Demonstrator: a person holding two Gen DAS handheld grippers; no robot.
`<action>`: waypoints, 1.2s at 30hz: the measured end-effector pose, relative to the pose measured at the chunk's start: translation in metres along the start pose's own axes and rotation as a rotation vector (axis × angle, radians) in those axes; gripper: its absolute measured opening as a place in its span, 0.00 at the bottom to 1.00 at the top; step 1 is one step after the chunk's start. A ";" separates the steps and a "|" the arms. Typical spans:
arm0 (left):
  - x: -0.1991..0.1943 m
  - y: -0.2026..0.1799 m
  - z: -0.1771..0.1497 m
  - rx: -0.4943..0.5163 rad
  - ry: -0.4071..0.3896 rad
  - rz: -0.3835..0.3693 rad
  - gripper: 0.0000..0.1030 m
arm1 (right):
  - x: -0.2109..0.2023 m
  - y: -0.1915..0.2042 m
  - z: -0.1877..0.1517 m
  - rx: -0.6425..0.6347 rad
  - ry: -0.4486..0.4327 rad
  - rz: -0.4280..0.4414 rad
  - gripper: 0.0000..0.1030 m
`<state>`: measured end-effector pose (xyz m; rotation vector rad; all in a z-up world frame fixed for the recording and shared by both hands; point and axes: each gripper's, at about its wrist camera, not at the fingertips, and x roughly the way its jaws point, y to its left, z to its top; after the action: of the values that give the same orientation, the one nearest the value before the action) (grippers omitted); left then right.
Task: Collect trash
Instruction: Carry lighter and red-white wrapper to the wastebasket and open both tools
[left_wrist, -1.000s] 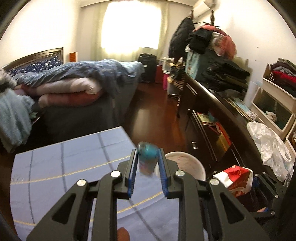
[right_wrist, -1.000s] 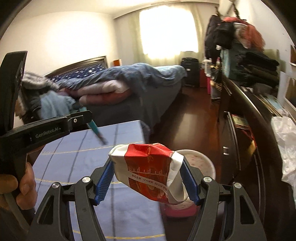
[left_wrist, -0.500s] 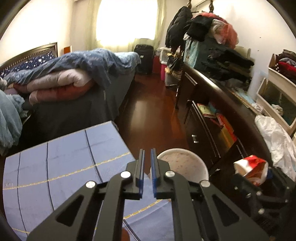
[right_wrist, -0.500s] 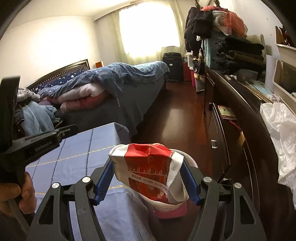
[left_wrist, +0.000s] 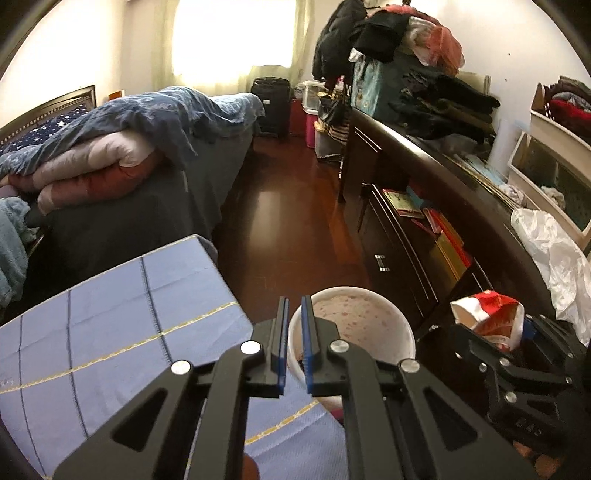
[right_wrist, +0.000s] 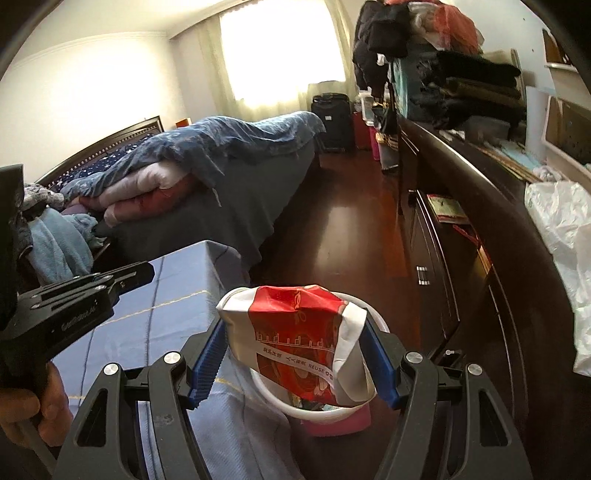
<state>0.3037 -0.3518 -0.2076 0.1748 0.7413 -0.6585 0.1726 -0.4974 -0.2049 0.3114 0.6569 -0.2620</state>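
A white trash bin (left_wrist: 388, 314) with a pink base stands on the dark wood floor (left_wrist: 288, 221), tight against the right edge of the surface (left_wrist: 110, 314), which is covered by a blue cloth with yellow and dark lines. Its inner wall is speckled pink; at the bottom some dark and colored scraps show in the right wrist view, though what they are is hard to make out.

The right gripper (right_wrist: 295, 354) holds a crumpled red and white bag (right_wrist: 295, 332) directly over the bin's mouth, its blue-padded jaws pressed against the bag's two sides. A white band on the bag carries Chinese characters and the word "REUSE".

The left gripper (left_wrist: 294, 343) hovers at the surface's right edge, beside the bin's near-left rim, its jaws nearly together with only a thin slit between the blue pads and nothing in them. Its side, seen from the right wrist view, bears faint embossed lettering that cannot be read.

Beyond the surface's far edge lies a bed (left_wrist: 140, 177) heaped with blue, pink and red bedding. A long dark dresser (left_wrist: 443, 192) runs along the right wall, with books on its open shelf, piled clothes and a white plastic bag (left_wrist: 554, 251) on top. A black suitcase (left_wrist: 269, 103) stands under the bright window.
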 end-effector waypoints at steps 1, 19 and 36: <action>0.005 0.000 0.000 0.002 0.004 -0.002 0.09 | 0.003 -0.002 0.000 0.003 0.003 -0.005 0.67; 0.078 0.008 -0.005 0.031 0.088 -0.004 0.10 | 0.090 -0.025 -0.006 0.061 0.103 -0.062 0.67; 0.104 0.007 -0.006 0.043 0.118 -0.017 0.10 | 0.152 -0.033 -0.023 0.071 0.195 -0.117 0.71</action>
<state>0.3612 -0.3954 -0.2830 0.2482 0.8428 -0.6852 0.2648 -0.5405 -0.3246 0.3700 0.8613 -0.3707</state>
